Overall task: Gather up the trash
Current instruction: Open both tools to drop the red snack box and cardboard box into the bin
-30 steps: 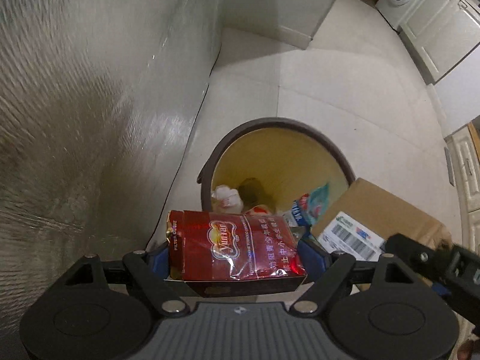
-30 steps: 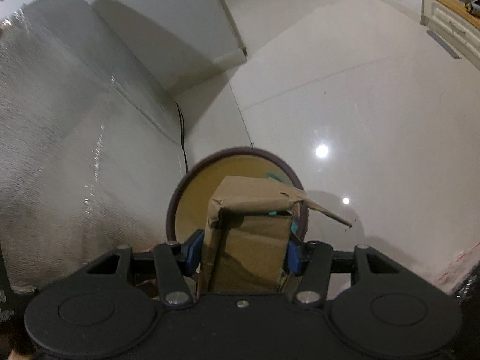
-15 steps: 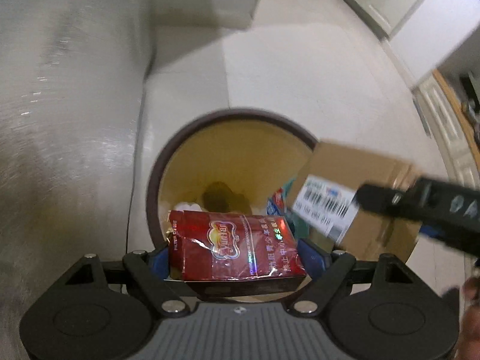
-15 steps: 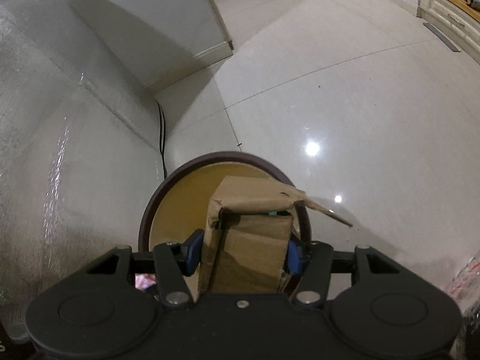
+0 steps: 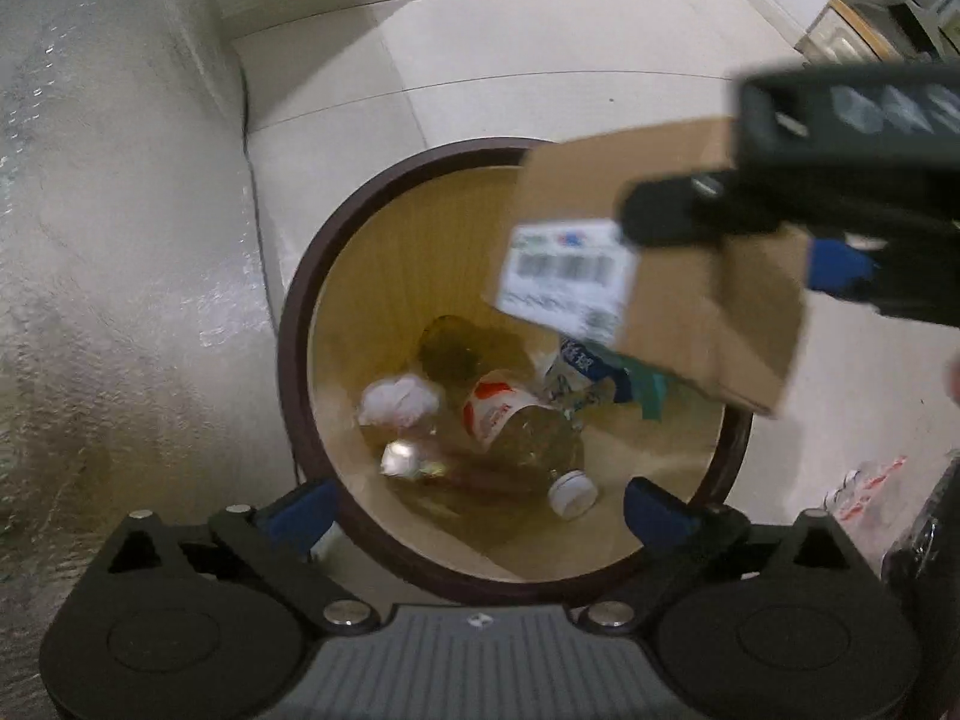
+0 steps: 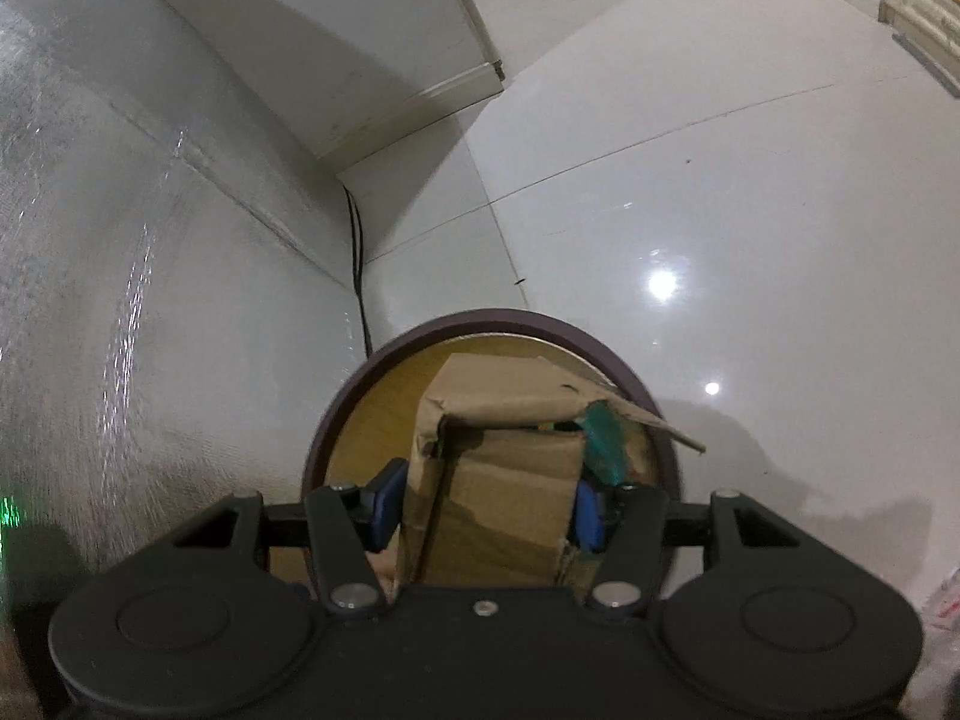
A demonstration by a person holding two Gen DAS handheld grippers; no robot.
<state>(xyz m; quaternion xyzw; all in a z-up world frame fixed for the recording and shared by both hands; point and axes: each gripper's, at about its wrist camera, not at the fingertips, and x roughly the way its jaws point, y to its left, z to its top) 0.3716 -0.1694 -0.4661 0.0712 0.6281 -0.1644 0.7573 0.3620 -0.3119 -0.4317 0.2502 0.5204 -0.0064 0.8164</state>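
Observation:
A round bin (image 5: pixel 294 324) with a dark brown rim and a tan inside stands on the floor. In it lie a clear plastic bottle (image 5: pixel 528 432) with a red label, crumpled white paper (image 5: pixel 399 399) and other wrappers. My left gripper (image 5: pixel 480 507) points almost straight down over the bin's near rim. Its jaws are opening and nothing is between them. My right gripper (image 6: pixel 486 510) is shut on a brown cardboard box (image 6: pixel 504 480) with a torn flap and green tape. The box (image 5: pixel 708 312), with its barcode label, hangs over the right side of the bin (image 6: pixel 336 420).
A silver foil-covered surface (image 5: pixel 120 300) rises close on the left of the bin. A black cable (image 6: pixel 357 264) runs down beside it. White glossy floor tiles (image 6: pixel 720 180) stretch beyond and to the right. A clear plastic bag (image 5: pixel 870 480) lies on the floor at right.
The red packet held in the left gripper is gone from its jaws, which now stand wide. Both grippers came lower over the bin, and the box moved further over its opening.

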